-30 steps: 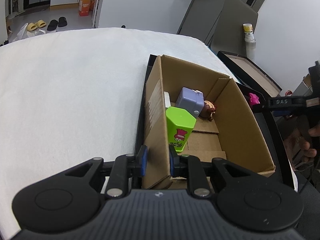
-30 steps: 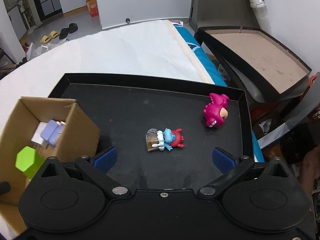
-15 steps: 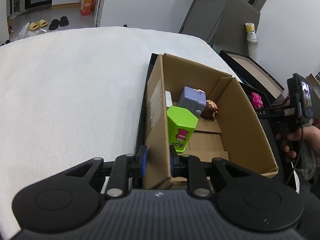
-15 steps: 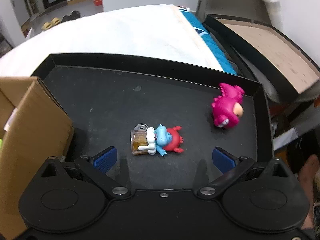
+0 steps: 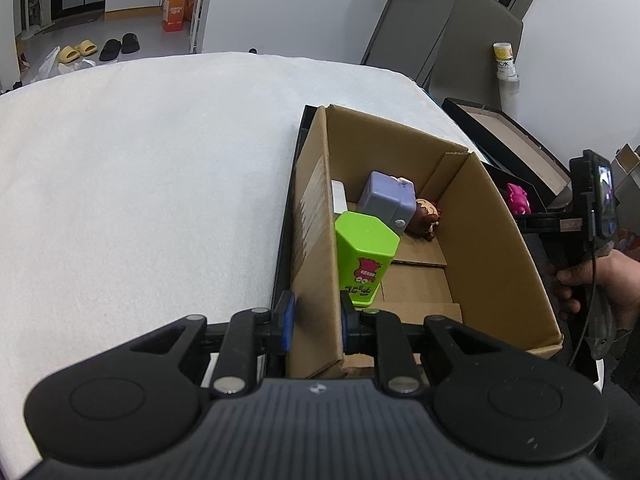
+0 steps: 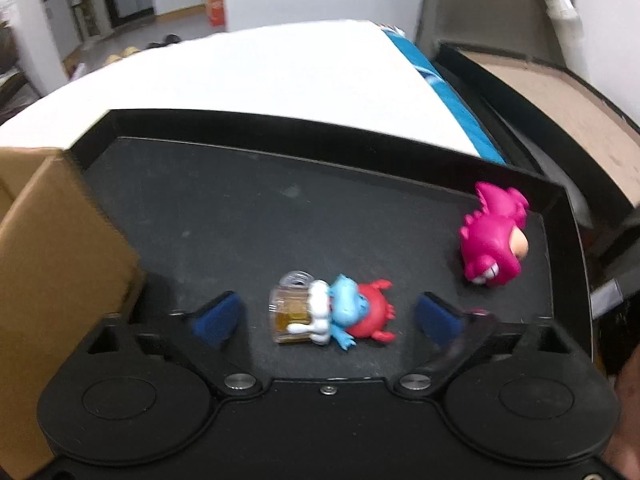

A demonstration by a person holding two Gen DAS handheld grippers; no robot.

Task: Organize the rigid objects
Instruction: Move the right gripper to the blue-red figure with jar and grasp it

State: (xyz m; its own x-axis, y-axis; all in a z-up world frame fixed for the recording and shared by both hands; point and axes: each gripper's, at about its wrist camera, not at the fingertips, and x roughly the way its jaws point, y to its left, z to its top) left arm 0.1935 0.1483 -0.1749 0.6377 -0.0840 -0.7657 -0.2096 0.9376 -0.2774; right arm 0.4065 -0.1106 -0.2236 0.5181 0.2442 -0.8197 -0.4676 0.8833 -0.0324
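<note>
Two grippers are working over a black tray (image 6: 560,216) lying on a white padded surface (image 5: 140,184). At the left, the left gripper (image 5: 316,318) is clamping the near left wall of a cardboard box (image 5: 492,248) between its blue pads, one pad outside and one inside, the jaws drawn narrow on the cardboard. Inside the box, a green hexagonal container (image 5: 366,252) is standing upright against that left wall; just beyond it a lilac block (image 5: 388,200) is leaning tilted, with a white item (image 5: 339,196) behind it at the wall and a brown figure (image 5: 426,218) lying just to its right, near the far end. Further right, on the tray floor, the right gripper (image 6: 328,314) is sitting low with its jaws having just been closing and now standing at about half width; a blue and red figure hugging a clear mug (image 6: 332,312) is lying on its side between the blue fingers (image 6: 438,318), and the pads are not yet touching it on either side. Farther right, a magenta dinosaur figure (image 6: 494,240) is resting near the tray's far right corner, well apart from the gripper. At the right edge of the left wrist view, a hand (image 5: 592,280) is gripping the right gripper's handle.
</note>
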